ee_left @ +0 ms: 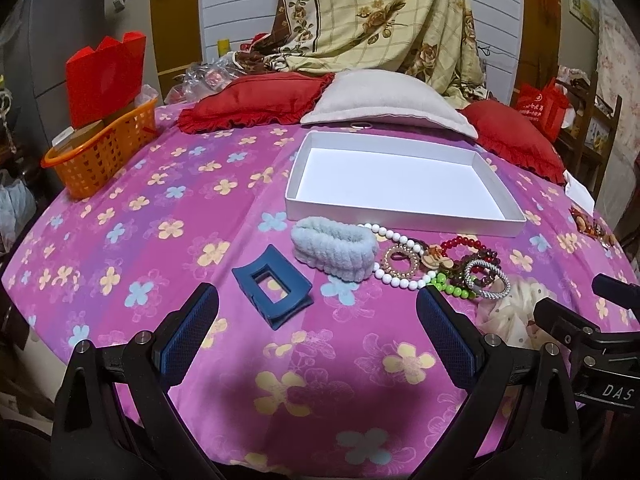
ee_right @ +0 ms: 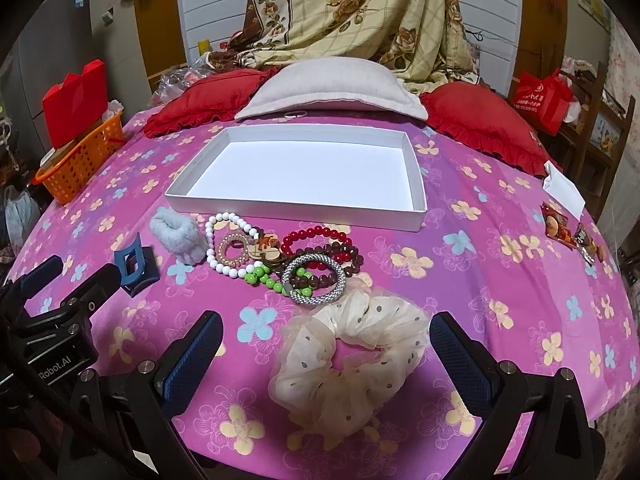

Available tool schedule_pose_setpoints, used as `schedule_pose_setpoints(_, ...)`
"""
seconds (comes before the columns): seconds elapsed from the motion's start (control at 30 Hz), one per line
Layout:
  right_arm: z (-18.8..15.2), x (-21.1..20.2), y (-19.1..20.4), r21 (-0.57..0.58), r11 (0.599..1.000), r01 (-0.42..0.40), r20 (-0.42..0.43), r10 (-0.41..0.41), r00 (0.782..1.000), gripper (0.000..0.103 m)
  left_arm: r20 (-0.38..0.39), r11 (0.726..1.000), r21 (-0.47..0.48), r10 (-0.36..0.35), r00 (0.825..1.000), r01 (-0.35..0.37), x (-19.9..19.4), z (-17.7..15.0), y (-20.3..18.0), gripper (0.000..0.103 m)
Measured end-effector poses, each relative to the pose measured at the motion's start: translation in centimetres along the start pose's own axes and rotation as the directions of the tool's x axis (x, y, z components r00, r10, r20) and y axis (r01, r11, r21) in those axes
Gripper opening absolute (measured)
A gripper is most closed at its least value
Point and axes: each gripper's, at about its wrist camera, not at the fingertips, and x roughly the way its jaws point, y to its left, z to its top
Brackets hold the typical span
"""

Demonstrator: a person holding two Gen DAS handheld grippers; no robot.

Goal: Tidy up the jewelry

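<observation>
A shallow white box (ee_left: 404,222) (ee_right: 294,210) lies open on the pink flowered bedspread. In front of it sit a grey fluffy band (ee_left: 334,250) (ee_right: 178,234), a blue hair claw (ee_left: 272,290) (ee_right: 134,266), a white bead bracelet (ee_left: 396,278) (ee_right: 226,226), red, brown and green bead bracelets (ee_right: 320,244), a silver bangle (ee_left: 488,278) (ee_right: 314,284) and a cream dotted scrunchie (ee_right: 348,364) (ee_left: 508,312). My left gripper (ee_left: 318,300) stands open just short of the claw. My right gripper (ee_right: 326,326) is open with the scrunchie between its fingers, not pinched.
An orange basket (ee_left: 102,158) (ee_right: 78,162) with a red box stands at the far left. Red cushions (ee_left: 256,100) (ee_right: 486,120) and a grey pillow (ee_left: 384,98) line the far edge. Wrapped snacks (ee_right: 560,226) and a white paper (ee_right: 564,190) lie at the right.
</observation>
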Motion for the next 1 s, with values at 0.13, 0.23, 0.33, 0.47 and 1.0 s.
schedule_pose_setpoints(0.13,0.04,-0.03,0.02,0.0,1.0,0.0,0.0,0.0,1.0,0.103,-0.007,1.0,-0.007,-0.015,1.0,0.015,0.02,-0.03,-0.08,0.1)
schedule_pose_setpoints(0.23,0.04,-0.06,-0.03,0.0,1.0,-0.002,0.002,0.002,1.0,0.103,0.015,1.0,-0.01,-0.015,1.0,0.016,-0.01,-0.14,-0.11,0.1)
schedule_pose_setpoints(0.33,0.03,-0.05,0.02,0.0,1.0,-0.004,0.001,0.004,1.0,0.103,0.043,1.0,-0.011,-0.013,0.999,0.014,-0.02,-0.19,-0.12,0.1)
schedule_pose_setpoints(0.47,-0.04,0.11,-0.09,0.008,1.0,-0.019,-0.006,0.019,1.0,0.103,0.035,1.0,-0.013,-0.019,0.999,0.019,0.06,-0.2,-0.14,0.1)
schedule_pose_setpoints(1.0,0.13,0.23,-0.36,0.007,1.0,-0.026,-0.013,0.026,1.0,0.103,0.071,1.0,-0.022,-0.006,0.997,0.007,0.33,-0.29,0.11,0.1)
